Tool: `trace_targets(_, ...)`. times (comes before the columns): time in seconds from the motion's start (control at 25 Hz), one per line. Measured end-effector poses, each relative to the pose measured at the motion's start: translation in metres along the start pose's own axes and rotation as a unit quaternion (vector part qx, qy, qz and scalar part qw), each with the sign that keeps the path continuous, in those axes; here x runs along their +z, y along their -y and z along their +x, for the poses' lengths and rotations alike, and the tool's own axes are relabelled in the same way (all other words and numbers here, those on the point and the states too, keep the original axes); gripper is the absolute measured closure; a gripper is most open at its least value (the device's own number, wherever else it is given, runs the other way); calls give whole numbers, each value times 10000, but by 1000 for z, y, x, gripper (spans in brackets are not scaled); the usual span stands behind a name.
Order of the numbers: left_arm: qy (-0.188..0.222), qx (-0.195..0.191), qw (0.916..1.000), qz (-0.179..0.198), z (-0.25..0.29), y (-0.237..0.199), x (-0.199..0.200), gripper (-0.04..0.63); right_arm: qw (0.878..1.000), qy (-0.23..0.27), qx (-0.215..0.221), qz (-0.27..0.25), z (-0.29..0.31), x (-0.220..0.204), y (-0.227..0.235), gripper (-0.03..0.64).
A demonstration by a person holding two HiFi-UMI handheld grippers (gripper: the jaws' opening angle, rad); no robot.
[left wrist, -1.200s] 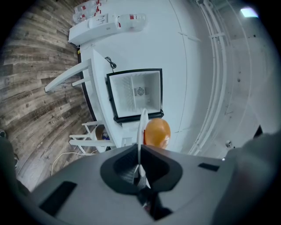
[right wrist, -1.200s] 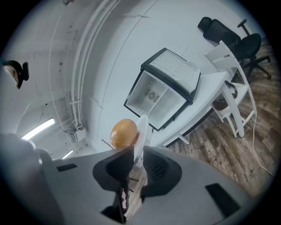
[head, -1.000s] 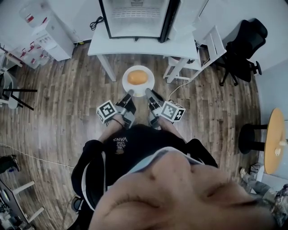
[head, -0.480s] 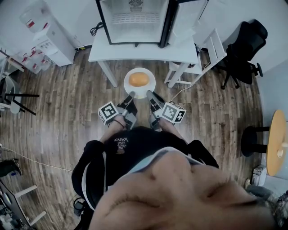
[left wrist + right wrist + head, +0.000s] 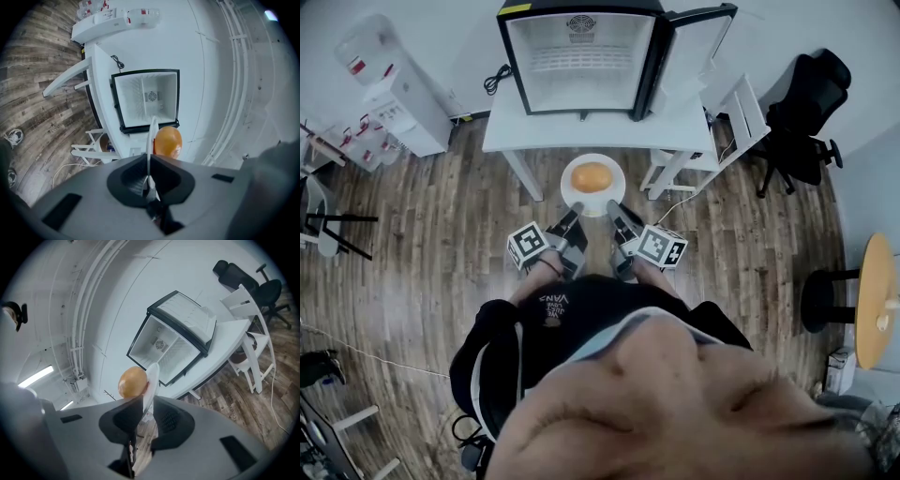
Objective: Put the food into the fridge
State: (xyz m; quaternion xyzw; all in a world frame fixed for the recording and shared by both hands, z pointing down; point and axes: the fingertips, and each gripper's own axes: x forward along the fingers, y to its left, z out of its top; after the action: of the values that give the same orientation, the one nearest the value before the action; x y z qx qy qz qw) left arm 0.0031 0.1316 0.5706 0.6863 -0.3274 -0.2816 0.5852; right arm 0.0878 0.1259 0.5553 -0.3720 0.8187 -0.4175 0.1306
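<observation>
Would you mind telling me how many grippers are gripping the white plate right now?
2: the left gripper clamps the plate at its near-left rim, the right gripper at its near-right rim. Neither is hidden.

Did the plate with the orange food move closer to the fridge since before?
Yes. The plate with the orange food has moved toward the open fridge; its rim now nearly reaches the front edge of the white table.
</observation>
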Motion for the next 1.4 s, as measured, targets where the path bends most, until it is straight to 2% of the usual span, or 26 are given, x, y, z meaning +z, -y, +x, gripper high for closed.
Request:
trace_targets(0.28, -12, 61, 10000, -65, 19, -3, 41, 571, 10000, -15, -50, -2, 43, 17, 2, 554)
trace_targets(0.72, -86, -71, 9999, -75, 39, -7, 84, 571, 9998, 85, -147, -88, 85, 31, 8, 554)
trace_targets(1.4, -415, -55, 9991, -105, 68, -16, 146, 571, 9988, 309, -384, -79, 146, 51, 9, 554)
